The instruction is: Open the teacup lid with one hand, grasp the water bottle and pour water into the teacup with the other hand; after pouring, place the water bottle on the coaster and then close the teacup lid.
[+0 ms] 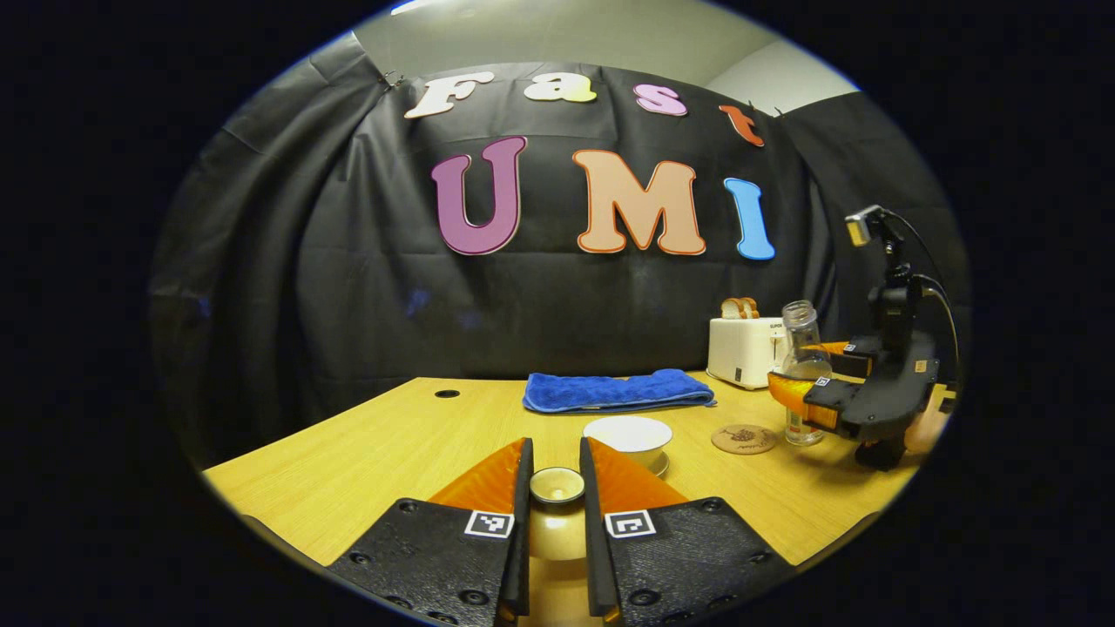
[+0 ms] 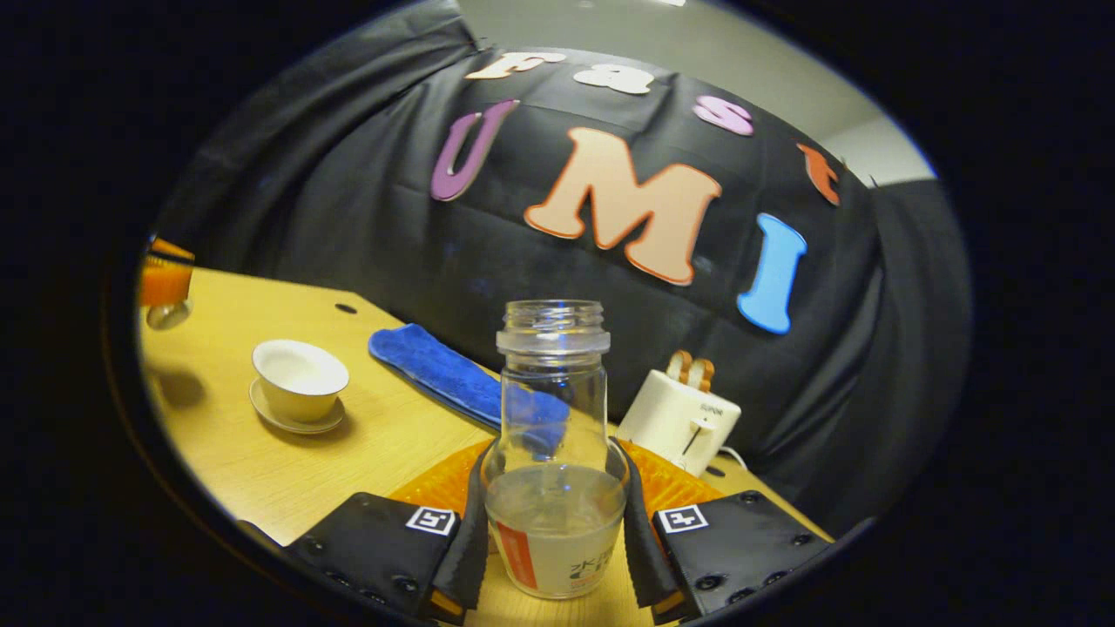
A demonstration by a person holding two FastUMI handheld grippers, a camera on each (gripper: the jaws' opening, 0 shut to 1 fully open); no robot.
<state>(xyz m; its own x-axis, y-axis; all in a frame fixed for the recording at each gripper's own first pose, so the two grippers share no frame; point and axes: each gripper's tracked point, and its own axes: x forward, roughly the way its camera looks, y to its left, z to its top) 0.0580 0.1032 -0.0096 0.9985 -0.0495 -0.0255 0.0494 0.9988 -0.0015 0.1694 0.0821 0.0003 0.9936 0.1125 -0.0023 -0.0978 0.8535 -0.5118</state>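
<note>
In the left gripper view, the left gripper [image 1: 557, 488] sits low over the wooden table [image 1: 348, 461] with its two fingers [image 1: 523, 488] pressed on either side of the teacup lid [image 1: 557, 486], which is held off the cup. Just beyond the fingertips stands the teacup [image 1: 629, 438] on its saucer, open at the top. Behind it a folded blue towel [image 1: 617, 390] lies along the back of the table. To the right of the cup rests the round coaster [image 1: 743, 438], bare, and behind that a white toaster [image 1: 746, 348] with bread in its slots. Just right of the coaster is the water bottle [image 1: 803, 366], upright and uncapped, with the right gripper [image 1: 806, 383] clamped around its middle.

In the right gripper view, the lid [image 2: 167, 313] shows at the far left edge. The teacup [image 2: 299, 379] sits on the table [image 2: 261, 470] on its saucer, well apart from the bottle. The towel [image 2: 435, 366] lies behind and to the right of it. In the centre the right gripper [image 2: 554, 531] has both fingers [image 2: 475, 531] pressing on the lower body of the water bottle [image 2: 552, 453], which stands upright, partly filled with water. The toaster [image 2: 681, 418] stands to its right.
</note>
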